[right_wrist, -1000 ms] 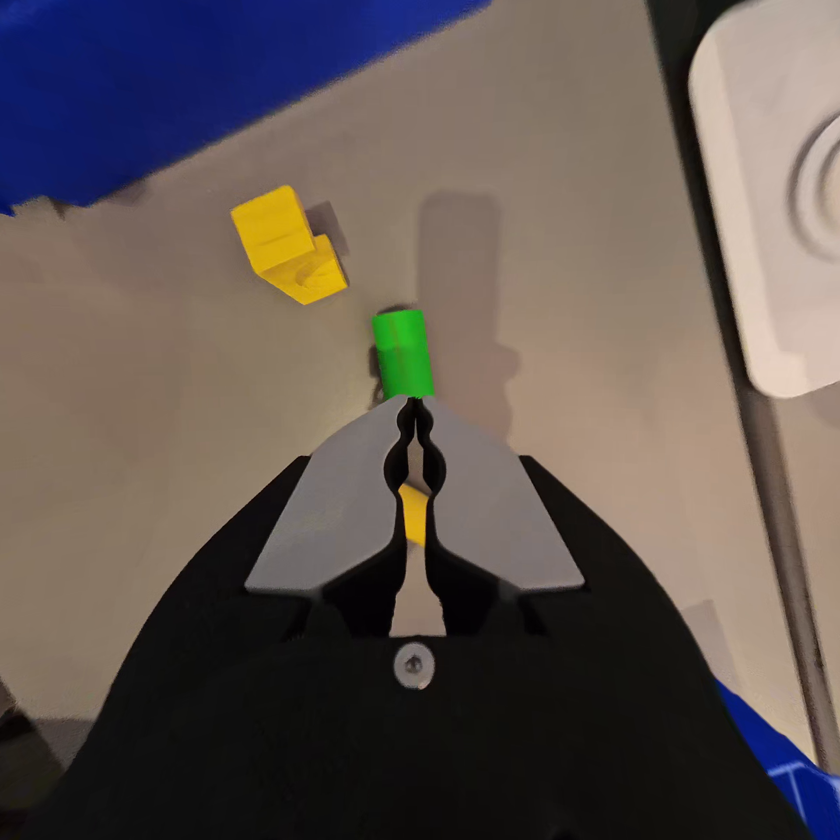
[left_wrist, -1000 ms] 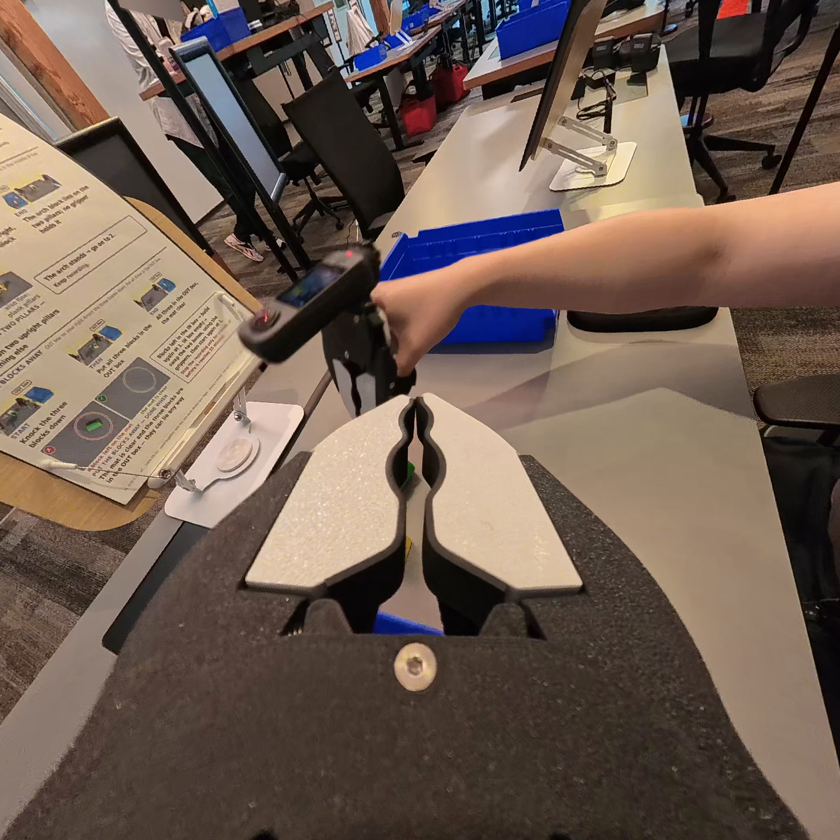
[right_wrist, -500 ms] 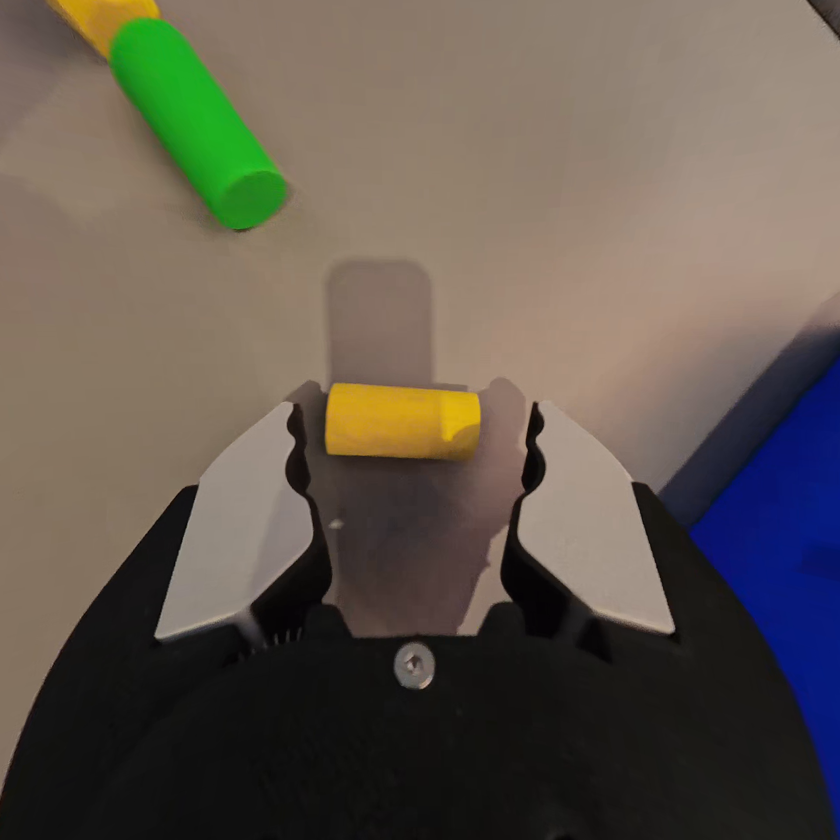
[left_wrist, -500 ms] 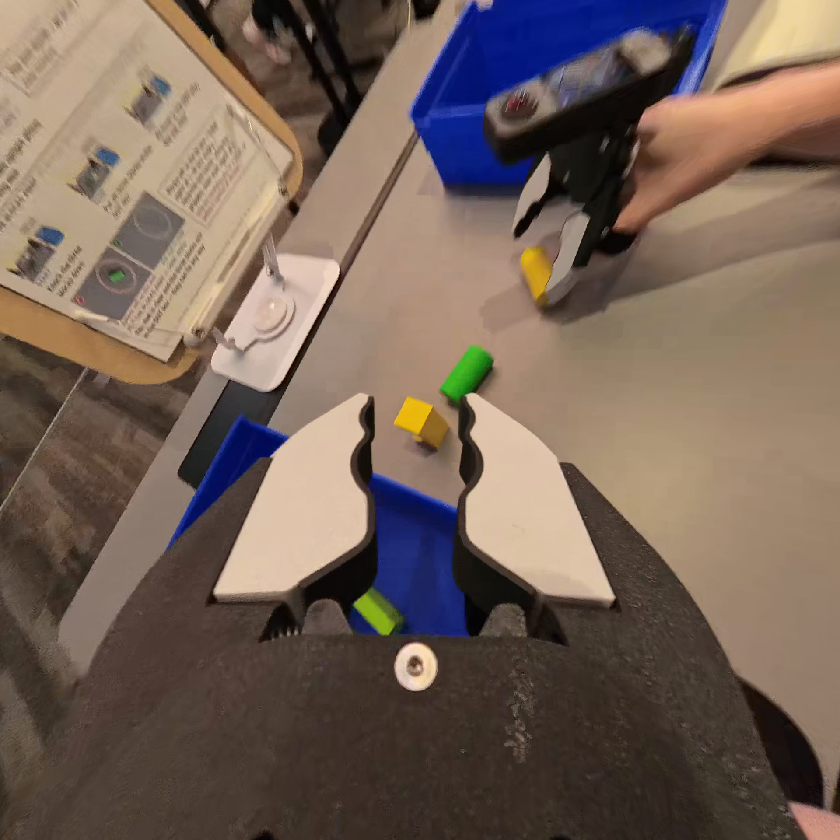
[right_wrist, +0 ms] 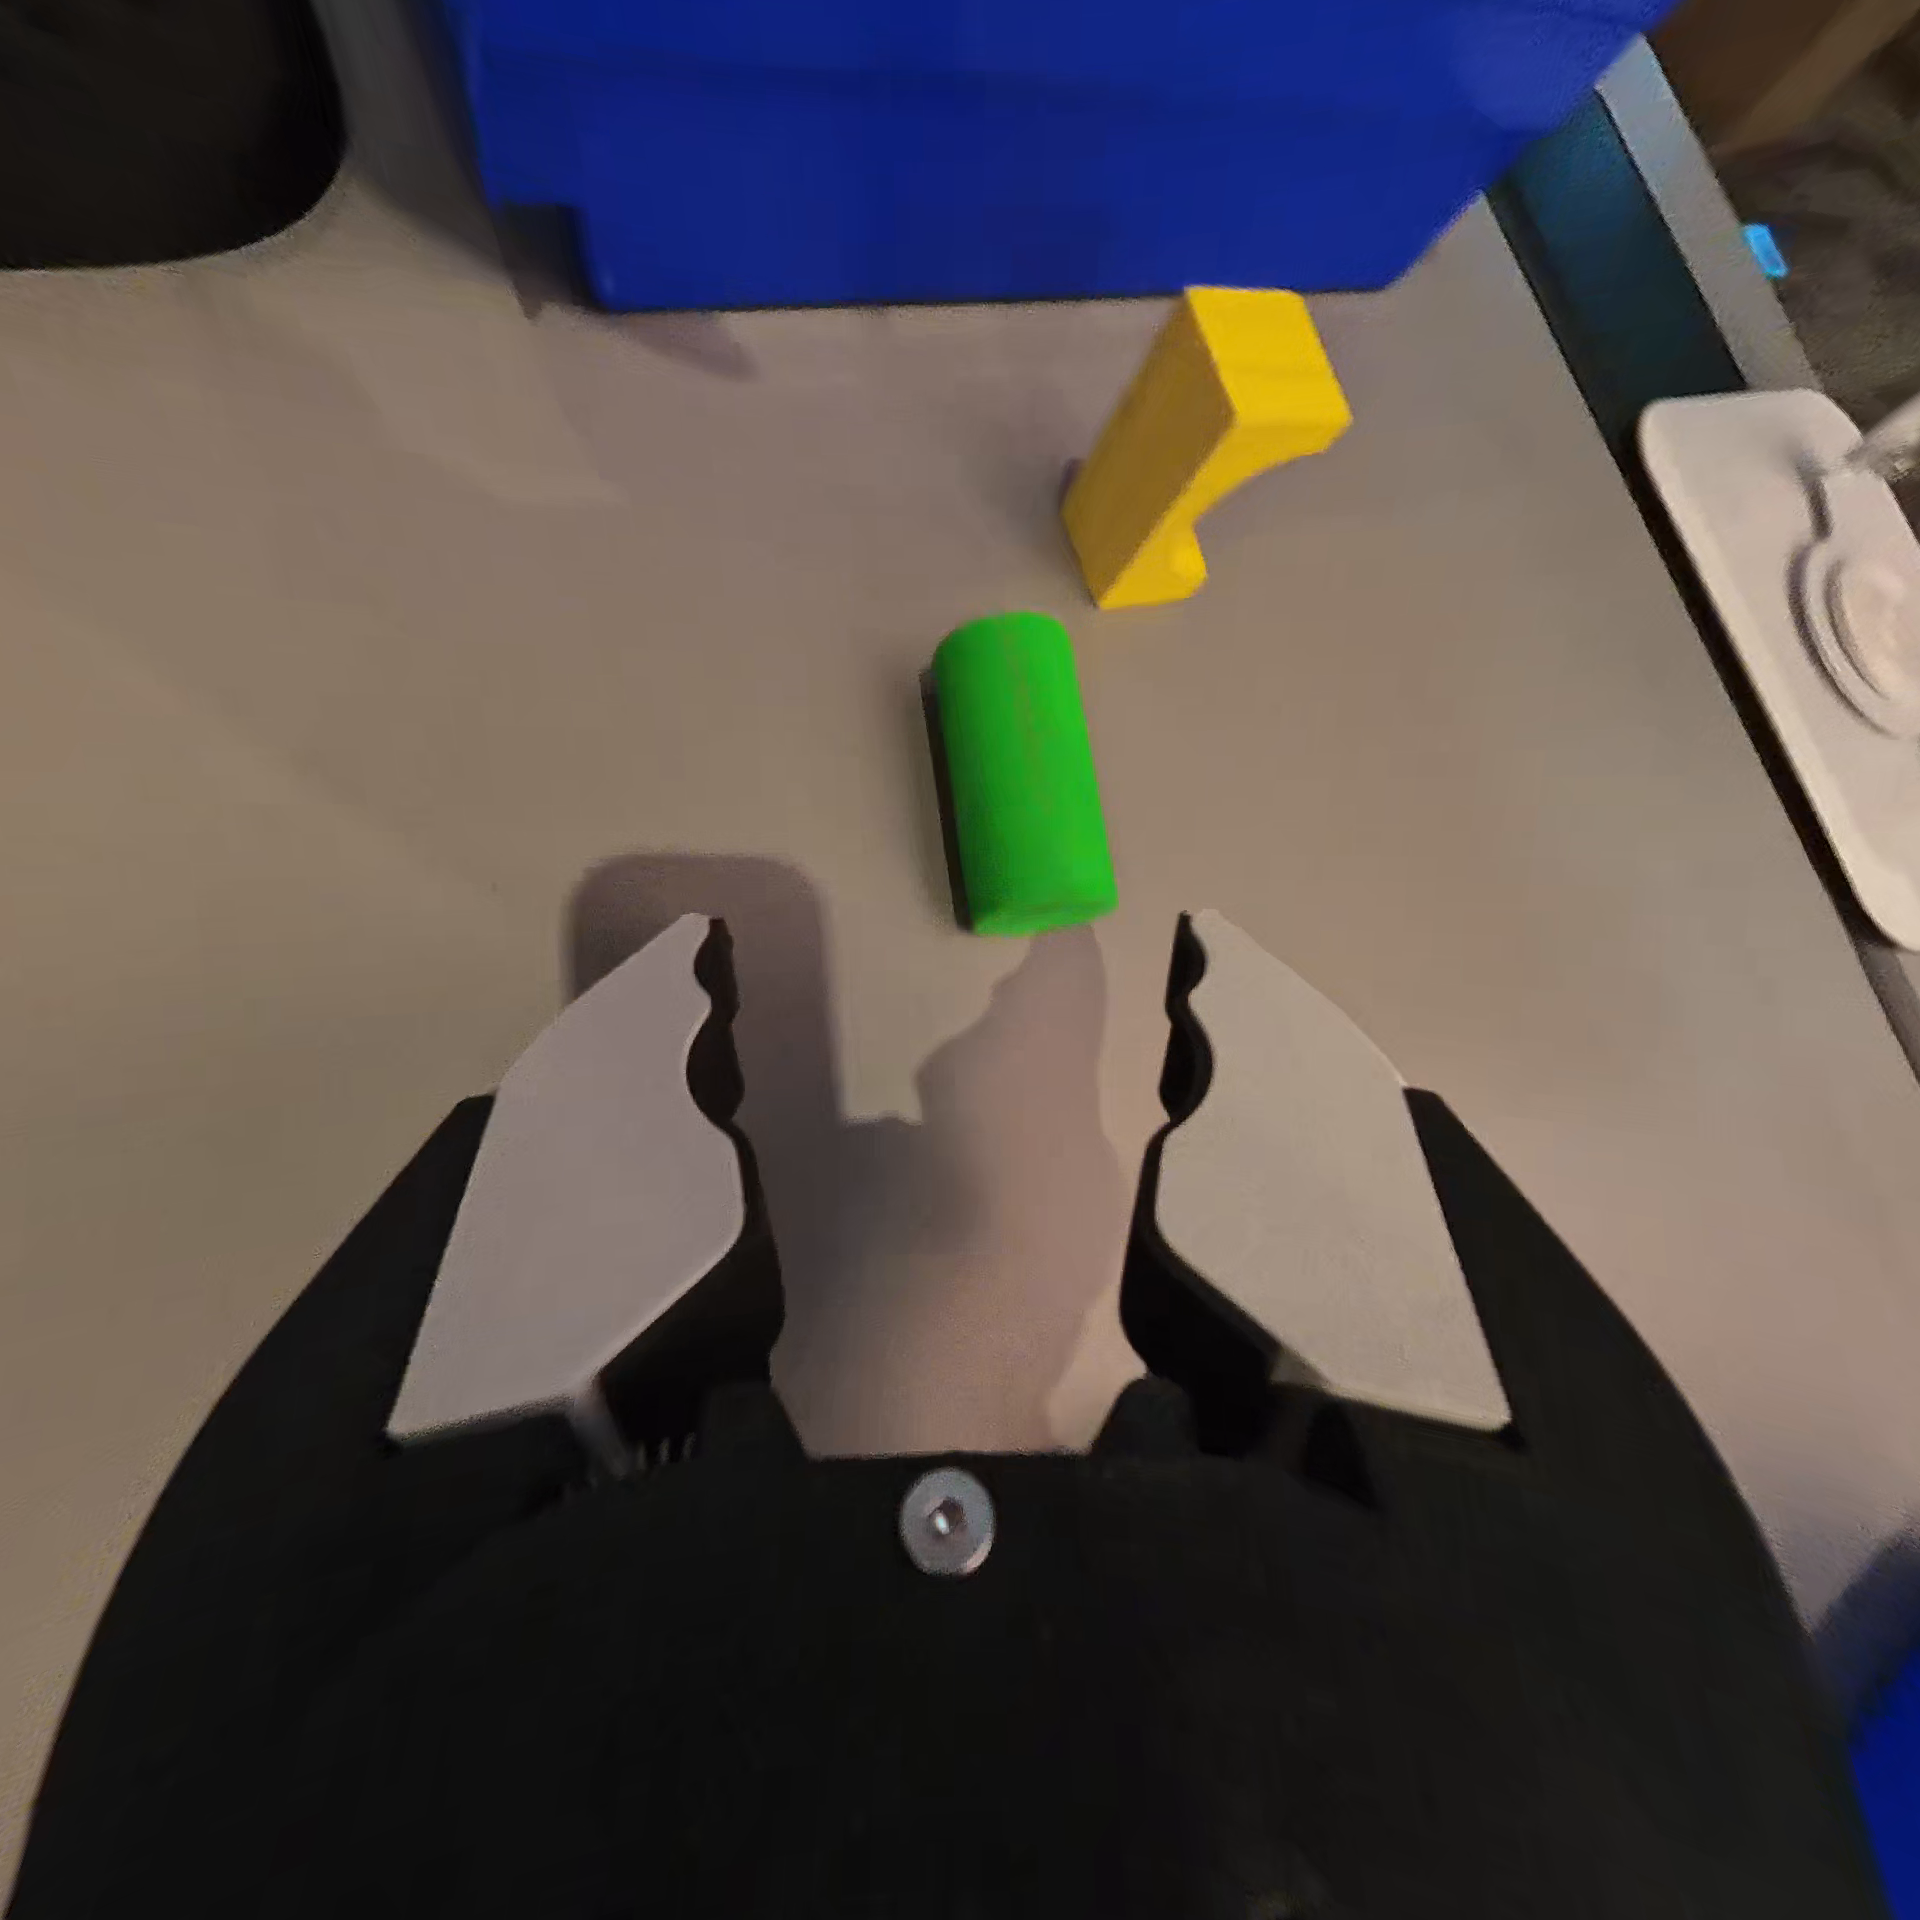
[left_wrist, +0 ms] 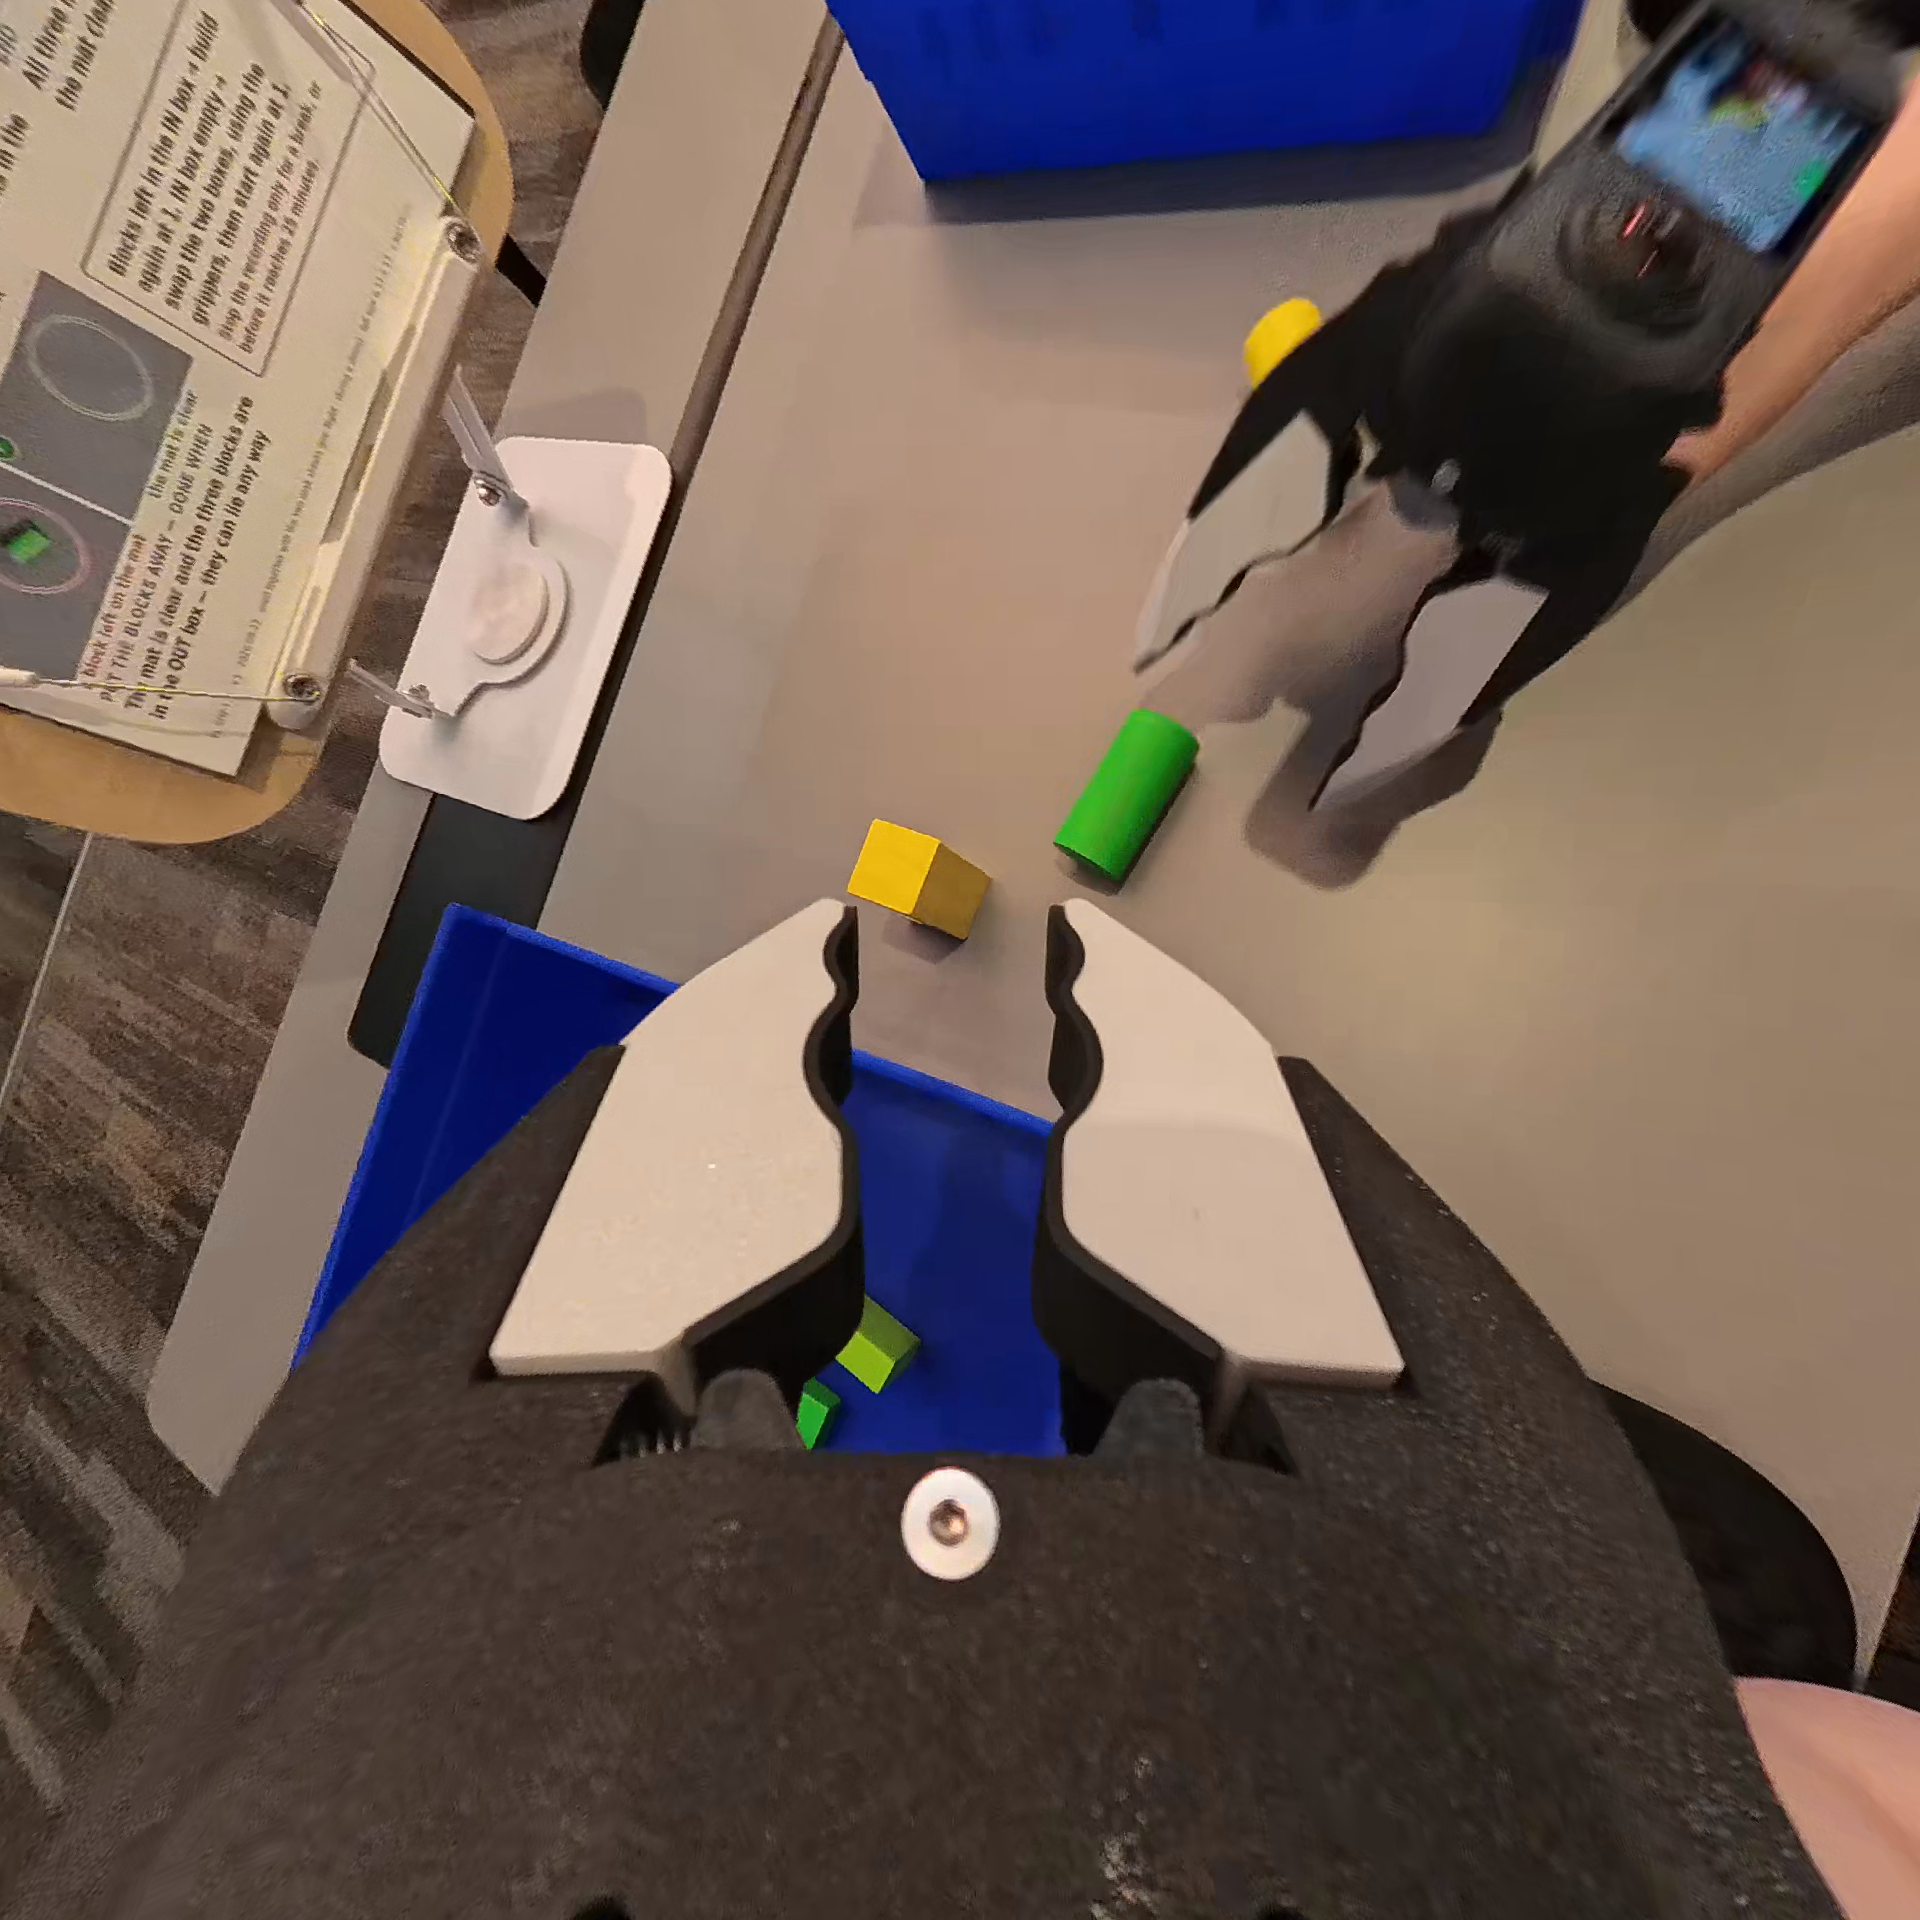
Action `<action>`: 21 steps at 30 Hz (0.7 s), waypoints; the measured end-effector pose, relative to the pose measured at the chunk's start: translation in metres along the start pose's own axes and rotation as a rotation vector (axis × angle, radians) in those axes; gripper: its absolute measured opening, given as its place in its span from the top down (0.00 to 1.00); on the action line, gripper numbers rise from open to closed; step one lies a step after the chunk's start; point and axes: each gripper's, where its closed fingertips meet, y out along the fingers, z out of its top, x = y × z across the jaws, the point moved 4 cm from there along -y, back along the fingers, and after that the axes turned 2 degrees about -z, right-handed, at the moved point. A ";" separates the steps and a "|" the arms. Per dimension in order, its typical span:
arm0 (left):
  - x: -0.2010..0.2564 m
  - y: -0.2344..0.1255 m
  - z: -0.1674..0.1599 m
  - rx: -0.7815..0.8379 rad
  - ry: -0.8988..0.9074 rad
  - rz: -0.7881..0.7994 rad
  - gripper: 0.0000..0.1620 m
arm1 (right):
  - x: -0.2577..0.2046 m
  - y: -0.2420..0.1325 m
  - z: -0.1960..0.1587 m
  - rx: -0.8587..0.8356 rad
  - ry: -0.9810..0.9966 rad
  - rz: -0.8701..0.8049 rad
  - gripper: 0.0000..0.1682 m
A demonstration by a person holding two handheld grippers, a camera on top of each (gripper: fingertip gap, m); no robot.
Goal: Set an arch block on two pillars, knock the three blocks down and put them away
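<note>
Swung from the yellow cylinder, the right gripper (right_wrist: 951, 935), fingers apart like the left's, should straddle the green plastic cylinder (right_wrist: 1023, 774) at twelve o'clock squarely.

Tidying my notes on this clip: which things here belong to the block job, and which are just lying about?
Job:
- yellow arch block
- green cylinder
- yellow cylinder
- near blue bin
- both claws, open

Lying about:
- instruction sheet
- white stand base

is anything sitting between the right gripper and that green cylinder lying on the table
Nothing visible. The right gripper is open, and the green cylinder lies just past its fingertips with only bare table between. The yellow arch block lies beyond, off to one side.
</note>
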 end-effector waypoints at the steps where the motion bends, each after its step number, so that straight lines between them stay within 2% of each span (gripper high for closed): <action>1: 0.000 -0.003 0.000 0.010 -0.002 0.002 0.79 | -0.002 0.008 0.003 0.005 0.001 0.010 0.54; 2: 0.000 -0.006 -0.001 0.018 -0.002 0.004 0.79 | -0.003 0.016 0.004 0.005 0.018 0.029 0.56; 5: -0.001 -0.013 -0.002 0.043 -0.003 0.010 0.79 | 0.003 0.029 0.001 -0.033 0.088 0.073 0.79; 8: -0.001 -0.015 -0.002 0.056 -0.001 0.008 0.80 | 0.003 0.018 0.002 -0.023 0.142 0.153 0.79; 11: -0.002 -0.017 -0.001 0.059 0.000 0.013 0.80 | 0.033 -0.035 0.008 0.011 0.141 0.011 0.80; 14: -0.001 -0.018 0.000 0.067 0.006 0.014 0.81 | 0.101 -0.128 0.008 0.089 0.220 -0.248 0.80; 16: 0.000 -0.016 0.003 0.070 0.008 0.010 0.81 | 0.157 -0.177 -0.019 0.069 0.352 -0.411 0.80; 17: 0.001 -0.015 0.004 0.067 0.011 0.007 0.81 | 0.182 -0.189 -0.043 0.017 0.444 -0.452 0.80; 19: 0.003 -0.012 0.005 0.058 0.021 0.005 0.81 | 0.219 -0.188 -0.103 -0.134 0.613 -0.458 0.80; 21: 0.004 -0.011 0.006 0.053 0.026 0.005 0.81 | 0.234 -0.170 -0.161 -0.289 0.722 -0.427 0.79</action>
